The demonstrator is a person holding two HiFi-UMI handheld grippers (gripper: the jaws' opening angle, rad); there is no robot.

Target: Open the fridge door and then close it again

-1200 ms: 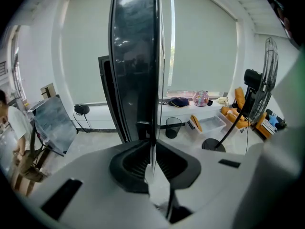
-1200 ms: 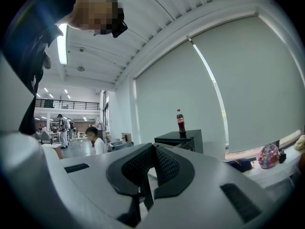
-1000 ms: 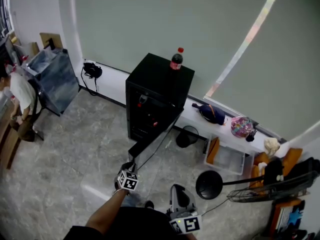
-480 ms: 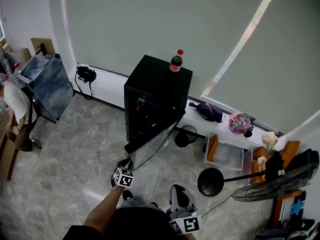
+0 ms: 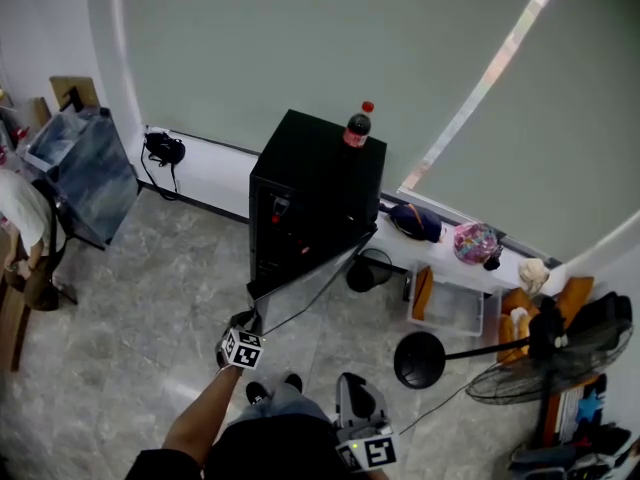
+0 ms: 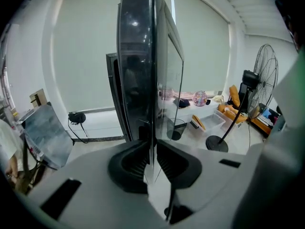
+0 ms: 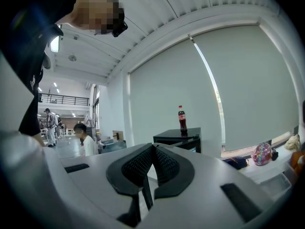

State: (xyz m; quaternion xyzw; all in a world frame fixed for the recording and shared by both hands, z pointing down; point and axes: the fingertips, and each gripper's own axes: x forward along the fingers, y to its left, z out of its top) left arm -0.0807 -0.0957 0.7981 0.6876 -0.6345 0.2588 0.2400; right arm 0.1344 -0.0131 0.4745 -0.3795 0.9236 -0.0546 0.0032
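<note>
At frame centre, the black fridge (image 5: pixel 330 168) is seen with its door (image 5: pixel 310 280) open, the edge clamped in the left claw (image 6: pixel 151 149). The right claw (image 7: pixel 152 162) is pressed together on nothing. A cola bottle (image 5: pixel 357 128) is stood on top.

A small black fridge (image 5: pixel 318 173) is set upright on the floor against the wall. Its door (image 5: pixel 308 276), a glass pane in a dark frame, is swung wide open, hinged at the front corner that lies on the right in the head view, and angled out over the floor. The dark inside is laid bare, with faint red spots in it. The door's free edge is clamped between the jaws of the left gripper (image 5: pixel 246 322).
</note>
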